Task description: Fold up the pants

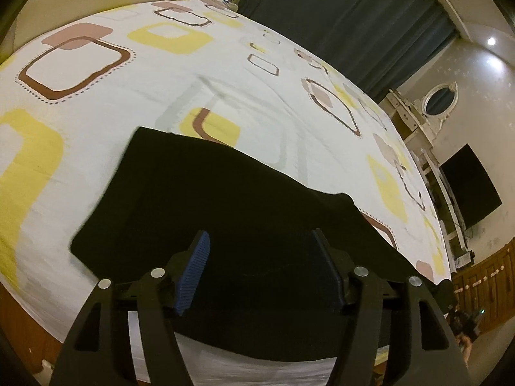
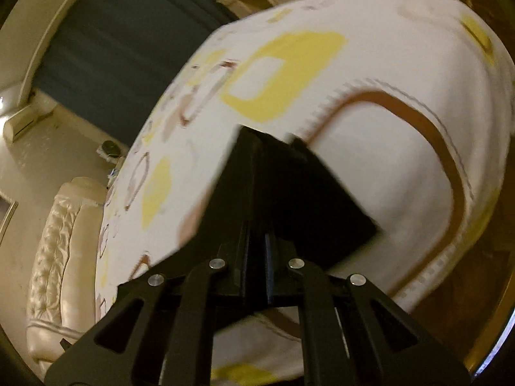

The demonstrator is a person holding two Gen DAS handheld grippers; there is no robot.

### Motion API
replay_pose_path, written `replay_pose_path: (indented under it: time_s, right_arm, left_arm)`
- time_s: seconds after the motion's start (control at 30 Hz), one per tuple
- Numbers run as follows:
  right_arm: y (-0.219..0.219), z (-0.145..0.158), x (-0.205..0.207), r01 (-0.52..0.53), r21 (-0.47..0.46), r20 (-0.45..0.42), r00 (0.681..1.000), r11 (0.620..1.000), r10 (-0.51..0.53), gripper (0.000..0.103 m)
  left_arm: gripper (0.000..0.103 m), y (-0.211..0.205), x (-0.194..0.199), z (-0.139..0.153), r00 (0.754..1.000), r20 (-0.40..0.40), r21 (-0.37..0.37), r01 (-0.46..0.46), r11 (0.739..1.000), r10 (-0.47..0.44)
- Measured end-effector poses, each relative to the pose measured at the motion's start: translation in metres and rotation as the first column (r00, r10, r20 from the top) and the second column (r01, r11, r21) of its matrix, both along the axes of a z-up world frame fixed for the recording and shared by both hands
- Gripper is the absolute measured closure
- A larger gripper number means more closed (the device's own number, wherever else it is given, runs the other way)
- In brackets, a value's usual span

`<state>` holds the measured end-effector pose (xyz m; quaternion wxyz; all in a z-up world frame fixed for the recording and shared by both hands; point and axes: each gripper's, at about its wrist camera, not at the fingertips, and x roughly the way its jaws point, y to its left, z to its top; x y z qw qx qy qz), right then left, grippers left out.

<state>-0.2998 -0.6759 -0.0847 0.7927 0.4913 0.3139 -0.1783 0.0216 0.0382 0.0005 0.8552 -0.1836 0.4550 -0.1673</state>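
The black pants [image 1: 209, 199] lie folded into a flat block on the bed's patterned sheet [image 1: 112, 122], near its front edge. My left gripper [image 1: 261, 241] hangs over the near half of them, open, its blue pad [image 1: 196, 267] and the dark one wide apart with no cloth pinched. In the blurred right wrist view, my right gripper [image 2: 254, 138] is shut, fingers pressed together over the sheet [image 2: 386, 160]. A black corner of the pants [image 2: 325, 199] shows just right of its fingers, partly hidden behind them. I see no cloth between those fingers.
Dark blue curtains [image 1: 354, 25] hang behind the bed. A white dresser with an oval mirror [image 1: 439, 98], a dark wall screen [image 1: 470, 186] and wooden cabinets [image 1: 482, 283] stand to the right. A cream tufted headboard [image 2: 58, 241] borders the bed in the right wrist view.
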Motion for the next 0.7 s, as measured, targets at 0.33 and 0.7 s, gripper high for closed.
replay_pose_path:
  time_s: [0.33,0.7]
  right_arm:
    - [-0.021,-0.007,-0.048,-0.004,0.03,0.029,1.0,1.0,0.003,0.07]
    - [-0.064,0.013,0.053,-0.24,-0.105,-0.013,0.971,0.965,0.24,0.047]
  left_arm:
    - [0.039,-0.031,-0.008,-0.014,0.999,-0.029,0.044,0.029,0.999,-0.028]
    - [0.034,-0.044,-0.018,-0.015,0.999,-0.02,0.056,0.05,0.997,-0.049]
